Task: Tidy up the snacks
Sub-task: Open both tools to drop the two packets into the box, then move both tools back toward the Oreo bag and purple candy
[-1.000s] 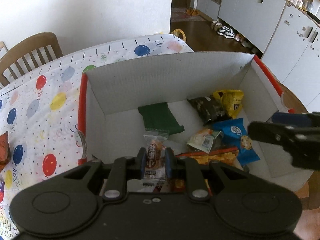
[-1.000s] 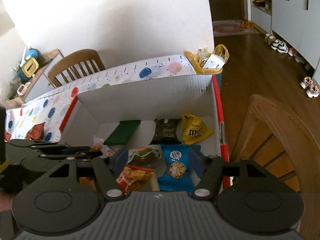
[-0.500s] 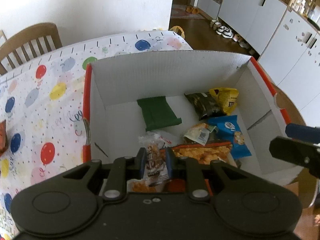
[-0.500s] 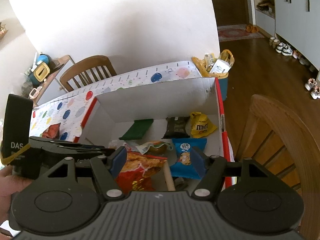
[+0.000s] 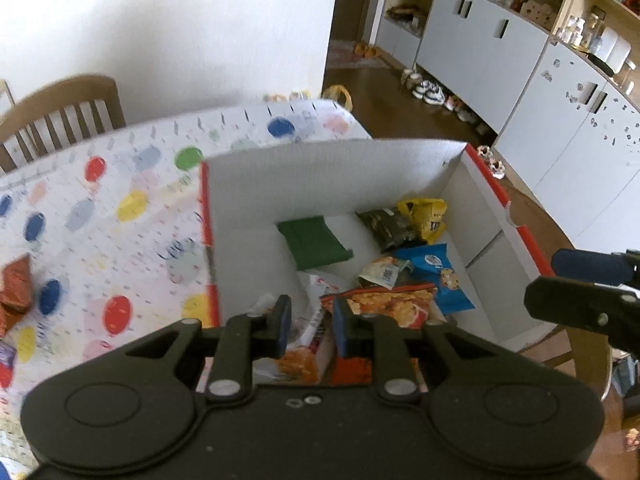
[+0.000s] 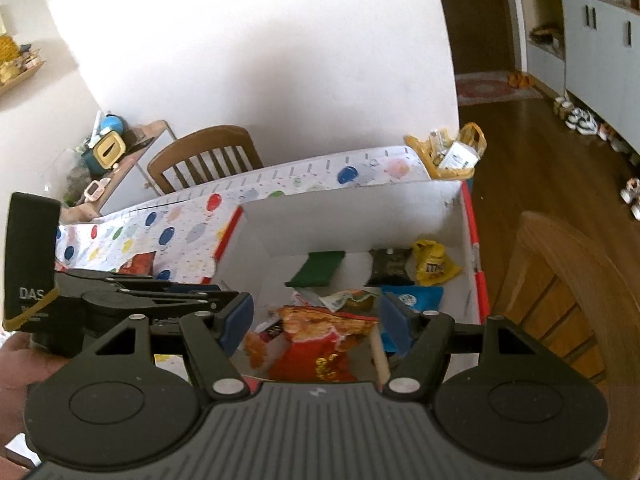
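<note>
Left tongs point(image 5: 310, 320) up over the near end of the white corrugated cardboard box with the red rim point(image 5: 328, 168), jaws pinched narrow on a small clear-wrapped snack packet point(image 5: 314, 308). The packet sits upright between the blue pads, its top poking out beyond the tips. The view is blurred there, but it reads as a grip.

Right tongs point(image 6: 316, 320), on the other side of the box: jaws spread wide, nothing between them. Straight below that gap lies the big red-and-orange crisp bag point(image 6: 316, 336), on the box floor. It is also just right of the left tongs' tips.

Further out beyond both pairs of tongs, more snacks on the floor of the box. A flat dark green packet point(image 5: 314, 242) is dead ahead of the left tongs. A dark mottled packet point(image 5: 384, 226) and a yellow packet point(image 5: 428, 216) touch each other near the far wall. A blue cookie packet point(image 5: 440, 276) is ahead of the right tongs' right finger. A crumpled pale wrapper point(image 5: 380, 272) is between the blue packet and the crisp bag.

Left of the left tongs, outside the box, the balloon-print tablecloth point(image 5: 100, 208) carries a red-brown foil packet point(image 5: 16, 288) at the view's edge. A person's hand point(image 6: 20, 368) grips the left tongs' handle. A wooden slat-back chair point(image 5: 60, 108) stands beyond the table.
</note>
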Demonstrator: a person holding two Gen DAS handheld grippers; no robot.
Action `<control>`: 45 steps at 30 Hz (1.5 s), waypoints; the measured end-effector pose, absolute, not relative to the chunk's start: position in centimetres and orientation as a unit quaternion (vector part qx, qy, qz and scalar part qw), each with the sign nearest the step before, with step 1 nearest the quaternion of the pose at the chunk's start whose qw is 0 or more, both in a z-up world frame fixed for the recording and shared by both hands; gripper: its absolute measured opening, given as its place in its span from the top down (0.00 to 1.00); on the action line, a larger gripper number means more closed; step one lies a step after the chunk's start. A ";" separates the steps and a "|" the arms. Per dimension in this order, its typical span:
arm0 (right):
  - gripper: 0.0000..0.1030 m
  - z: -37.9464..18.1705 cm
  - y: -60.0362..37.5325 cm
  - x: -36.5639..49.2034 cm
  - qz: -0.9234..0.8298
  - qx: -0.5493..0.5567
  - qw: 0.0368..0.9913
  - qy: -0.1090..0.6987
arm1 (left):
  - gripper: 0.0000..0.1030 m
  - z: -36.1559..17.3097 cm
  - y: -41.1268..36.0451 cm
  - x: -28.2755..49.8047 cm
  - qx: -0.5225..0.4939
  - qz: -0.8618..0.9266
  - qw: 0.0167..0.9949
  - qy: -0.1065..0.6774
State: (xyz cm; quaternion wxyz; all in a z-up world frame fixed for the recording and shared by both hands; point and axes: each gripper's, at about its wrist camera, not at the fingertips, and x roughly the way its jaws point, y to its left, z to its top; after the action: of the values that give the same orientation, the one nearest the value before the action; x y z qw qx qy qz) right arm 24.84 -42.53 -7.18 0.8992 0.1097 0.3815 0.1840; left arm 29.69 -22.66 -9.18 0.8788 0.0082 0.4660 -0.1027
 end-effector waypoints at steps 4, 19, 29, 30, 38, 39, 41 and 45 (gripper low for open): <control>0.33 -6.4 -40.9 24.1 0.193 0.106 0.901 0.374 | 0.80 -7.7 -21.2 28.4 0.008 -0.107 0.888 0.448; 0.33 -3.9 -31.4 21.4 0.242 0.064 0.902 0.351 | 0.78 -4.9 -11.4 24.3 -0.030 -0.087 0.910 0.405; 0.33 -3.2 -24.5 20.9 0.267 0.049 0.898 0.346 | 0.69 -4.6 -3.0 22.3 -0.059 -0.052 0.918 0.389; 0.33 -3.1 -23.8 20.8 0.269 0.047 0.898 0.346 | 0.56 -4.6 -2.2 22.2 -0.063 -0.048 0.919 0.387; 0.33 -2.8 -18.7 21.0 0.289 0.029 0.892 0.347 | 0.01 -4.1 3.5 20.8 -0.072 -0.006 0.933 0.354; 0.33 -2.8 -18.1 21.0 0.291 0.026 0.891 0.347 | 0.01 -4.0 4.0 20.7 -0.071 -0.003 0.934 0.351; 0.33 -2.8 -17.1 21.1 0.295 0.018 0.890 0.347 | 0.01 -4.0 5.2 20.5 -0.071 0.003 0.935 0.348; 0.33 -2.8 -14.9 21.3 0.300 -0.002 0.890 0.345 | 0.01 -4.2 7.1 20.3 -0.078 0.018 0.935 0.345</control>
State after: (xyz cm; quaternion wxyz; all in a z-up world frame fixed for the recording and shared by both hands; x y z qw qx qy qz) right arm 21.32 -14.90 -2.79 0.8895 -0.0024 0.3446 0.3000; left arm 20.31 7.14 -4.22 0.9350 -0.0782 0.3454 0.0184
